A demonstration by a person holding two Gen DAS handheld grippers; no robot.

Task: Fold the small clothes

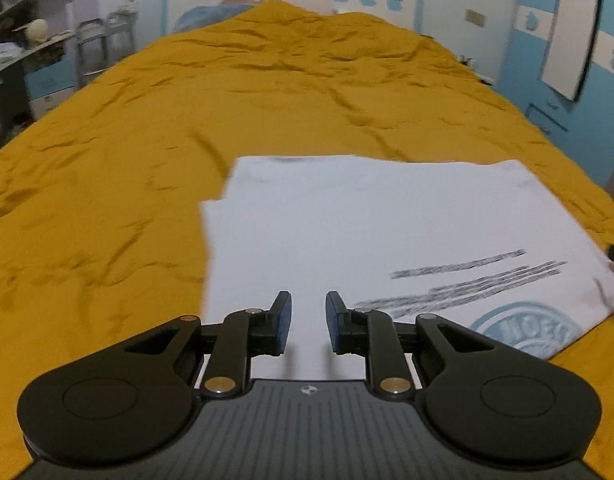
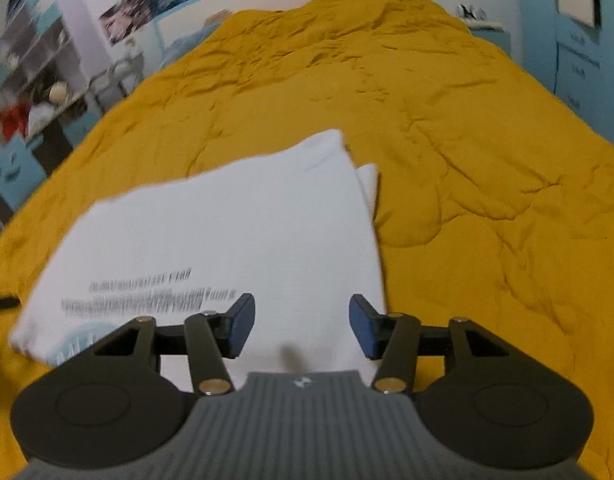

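Note:
A white T-shirt point(image 1: 367, 224) with black text lines and a light blue round print lies flat on the mustard-yellow bedspread point(image 1: 147, 128), its sides folded in. My left gripper point(image 1: 308, 322) is open and empty, just above the shirt's near left part. In the right wrist view the same shirt point(image 2: 235, 232) lies ahead and to the left. My right gripper point(image 2: 302, 326) is open and empty over the shirt's near right edge. A tip of the other gripper shows at each view's side edge.
The bedspread point(image 2: 487, 160) stretches far ahead and to both sides, wrinkled. Shelves and a desk with clutter point(image 1: 23, 48) stand at the left of the bed. Blue-and-white walls and a cabinet point(image 1: 567, 92) stand at the right.

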